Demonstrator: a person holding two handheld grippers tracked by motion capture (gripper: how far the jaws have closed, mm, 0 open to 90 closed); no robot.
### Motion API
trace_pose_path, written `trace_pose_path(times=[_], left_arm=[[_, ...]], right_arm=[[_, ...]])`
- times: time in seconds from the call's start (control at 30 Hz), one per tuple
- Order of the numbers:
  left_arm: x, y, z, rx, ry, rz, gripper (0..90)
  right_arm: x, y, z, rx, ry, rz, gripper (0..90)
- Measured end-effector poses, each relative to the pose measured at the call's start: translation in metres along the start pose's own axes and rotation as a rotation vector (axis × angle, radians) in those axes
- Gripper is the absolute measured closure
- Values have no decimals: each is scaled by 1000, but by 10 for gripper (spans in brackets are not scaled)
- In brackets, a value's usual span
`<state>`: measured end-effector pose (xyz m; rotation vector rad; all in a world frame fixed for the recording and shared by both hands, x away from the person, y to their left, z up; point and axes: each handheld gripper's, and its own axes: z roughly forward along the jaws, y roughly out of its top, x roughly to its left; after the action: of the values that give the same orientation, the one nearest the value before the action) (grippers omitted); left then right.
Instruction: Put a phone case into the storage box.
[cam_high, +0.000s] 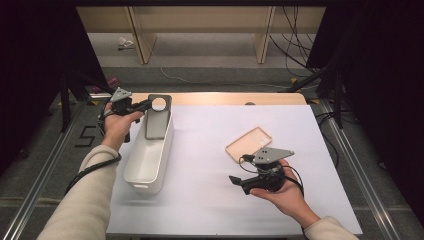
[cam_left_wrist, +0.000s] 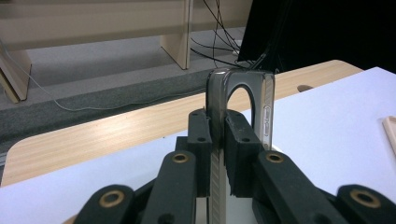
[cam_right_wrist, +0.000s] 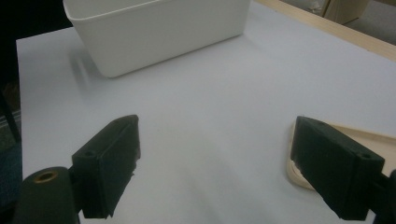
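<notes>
My left gripper (cam_high: 146, 104) is shut on a smoky grey phone case (cam_high: 158, 116) with a round camera hole, held above the far end of a white bin (cam_high: 147, 155). In the left gripper view the case (cam_left_wrist: 241, 100) stands on edge, pinched between the black pads (cam_left_wrist: 238, 140). My right gripper (cam_high: 236, 181) hovers low over the white table sheet at the front right, open with nothing between its fingers (cam_right_wrist: 109, 163). A beige phone case (cam_high: 248, 144) lies flat just beyond it; its corner (cam_right_wrist: 299, 175) sits beside the right finger.
The white bin (cam_right_wrist: 154, 28) lies lengthwise at the table's left. A wooden table edge (cam_high: 225, 98) runs along the back, with a small hole in it. Black stands and cables flank both sides. Wooden furniture legs (cam_high: 262, 40) stand on the floor behind.
</notes>
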<state>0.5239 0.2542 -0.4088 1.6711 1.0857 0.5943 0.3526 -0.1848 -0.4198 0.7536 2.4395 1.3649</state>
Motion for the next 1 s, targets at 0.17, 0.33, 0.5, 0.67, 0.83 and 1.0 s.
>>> trace_pose_path(times=[0.17, 0.33, 0.5, 0.67, 0.83, 1.0], left_arm=[[1, 0, 0, 5, 3, -2, 812], [3, -2, 1, 14, 12, -8, 808], [5, -4, 1, 19, 24, -17, 806], [6, -4, 1, 35, 44, -5, 795], [5, -3, 2, 50, 64, 8, 785], [6, -3, 4, 67, 84, 27, 780]], right_arm=[[0, 0, 0, 0, 0, 0, 167], [0, 0, 0, 1, 0, 0, 167], [0, 0, 0, 1, 0, 0, 167], [0, 0, 0, 0, 0, -1, 167], [0, 0, 0, -1, -1, 0, 167], [0, 0, 0, -3, -1, 0, 167]])
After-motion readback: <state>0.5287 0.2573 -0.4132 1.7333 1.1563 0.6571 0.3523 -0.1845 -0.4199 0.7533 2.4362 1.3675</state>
